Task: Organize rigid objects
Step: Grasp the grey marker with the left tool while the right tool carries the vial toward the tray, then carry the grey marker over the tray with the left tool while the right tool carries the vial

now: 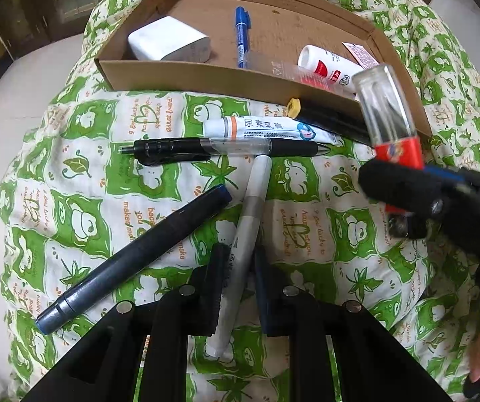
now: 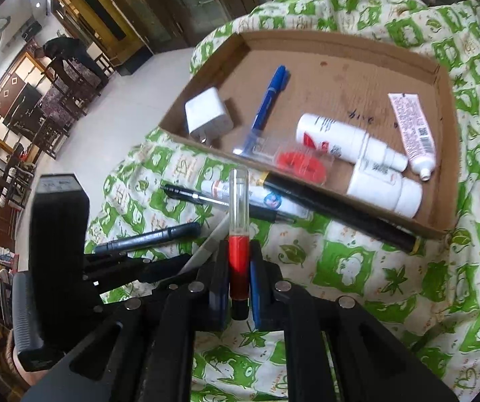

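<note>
My left gripper point(image 1: 240, 261) points down at the green-and-white cloth point(image 1: 82, 221) and is shut on a white and grey pen point(image 1: 251, 207) that lies there. My right gripper point(image 2: 238, 251) is shut on the red base of a clear tube point(image 2: 238, 197) and holds it above the cloth. In the left wrist view that tube point(image 1: 387, 110) hangs at the right, near the cardboard tray's corner. The tray point(image 1: 173, 77) holds a white charger point(image 1: 169, 40), a blue marker point(image 1: 241, 33) and white bottles point(image 2: 347, 140).
Loose on the cloth in front of the tray lie an ointment tube point(image 1: 266, 129), a black click pen point(image 1: 226, 149), a dark grey-blue marker point(image 1: 132, 261) and a black pen with a yellow cap point(image 1: 327, 117). A clear case with red contents point(image 2: 293, 162) leans in the tray.
</note>
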The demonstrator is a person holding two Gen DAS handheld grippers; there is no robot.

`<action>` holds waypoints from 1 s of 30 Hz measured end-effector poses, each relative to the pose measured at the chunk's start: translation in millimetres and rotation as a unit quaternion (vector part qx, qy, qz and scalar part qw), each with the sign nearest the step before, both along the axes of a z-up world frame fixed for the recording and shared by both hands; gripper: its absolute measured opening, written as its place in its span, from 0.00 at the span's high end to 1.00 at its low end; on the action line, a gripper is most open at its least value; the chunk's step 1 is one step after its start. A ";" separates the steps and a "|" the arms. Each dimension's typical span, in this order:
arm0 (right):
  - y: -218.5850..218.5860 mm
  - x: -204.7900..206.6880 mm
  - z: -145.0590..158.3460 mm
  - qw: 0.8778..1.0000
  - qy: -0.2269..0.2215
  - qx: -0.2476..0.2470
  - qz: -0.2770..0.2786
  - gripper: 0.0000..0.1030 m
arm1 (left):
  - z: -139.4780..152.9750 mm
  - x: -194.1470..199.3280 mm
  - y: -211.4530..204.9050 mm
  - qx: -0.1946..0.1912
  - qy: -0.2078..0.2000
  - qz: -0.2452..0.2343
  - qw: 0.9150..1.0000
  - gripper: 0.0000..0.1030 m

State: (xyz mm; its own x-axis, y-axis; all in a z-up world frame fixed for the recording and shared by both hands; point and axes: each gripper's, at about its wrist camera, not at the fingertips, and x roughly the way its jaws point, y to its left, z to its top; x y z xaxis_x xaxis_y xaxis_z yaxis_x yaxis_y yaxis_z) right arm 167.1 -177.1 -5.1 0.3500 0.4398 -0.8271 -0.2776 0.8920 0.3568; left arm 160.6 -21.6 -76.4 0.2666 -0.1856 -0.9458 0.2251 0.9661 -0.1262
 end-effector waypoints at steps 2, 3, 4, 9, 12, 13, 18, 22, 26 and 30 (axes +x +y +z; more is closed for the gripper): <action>-4.7 0.9 2.5 1.000 -0.005 0.000 -0.007 0.90 | 3.8 -0.5 -1.6 0.000 -0.009 -0.001 1.000 0.84; -7.2 1.7 3.2 1.000 -0.006 0.001 -0.011 0.90 | 6.9 -1.9 -1.4 -0.006 -0.012 0.000 1.000 0.85; -10.3 2.6 4.1 1.000 -0.007 0.003 -0.015 0.90 | 13.4 -4.2 3.3 -0.014 -0.015 0.003 1.000 0.87; -21.2 5.9 10.5 0.999 -0.019 0.012 -0.029 0.90 | 35.1 -4.5 16.4 -0.092 -0.028 0.035 0.995 0.89; -28.5 9.4 16.3 0.999 -0.026 0.022 -0.038 0.90 | 50.7 -4.4 17.7 -0.119 -0.041 0.042 0.991 0.89; -32.0 11.1 19.3 0.998 -0.029 0.025 -0.041 0.90 | 51.4 -4.4 18.0 -0.122 -0.045 0.042 0.991 0.89; -54.5 20.6 33.9 0.996 -0.041 0.042 -0.062 0.90 | 78.8 -1.2 7.1 -0.141 -0.071 0.032 0.987 0.89; -68.2 27.3 36.3 0.995 -0.040 0.049 -0.076 0.90 | 93.0 6.5 -2.2 -0.150 -0.087 0.021 0.985 0.89; -72.7 31.0 34.9 0.996 -0.038 0.044 -0.072 0.90 | 96.1 12.3 -10.7 -0.152 -0.091 0.013 0.984 0.89; -75.0 36.1 37.0 0.996 -0.046 0.032 -0.064 0.90 | 96.3 19.1 -12.7 -0.154 -0.090 0.012 0.984 0.89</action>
State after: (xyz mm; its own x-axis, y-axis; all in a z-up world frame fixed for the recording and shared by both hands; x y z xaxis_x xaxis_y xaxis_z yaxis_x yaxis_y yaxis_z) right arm 203.2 -252.1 32.0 0.4788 0.4373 -0.7613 -0.1972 0.8985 0.3921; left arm 179.7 -34.3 19.9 0.4328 -0.4477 -0.7825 0.2480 0.8936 -0.3741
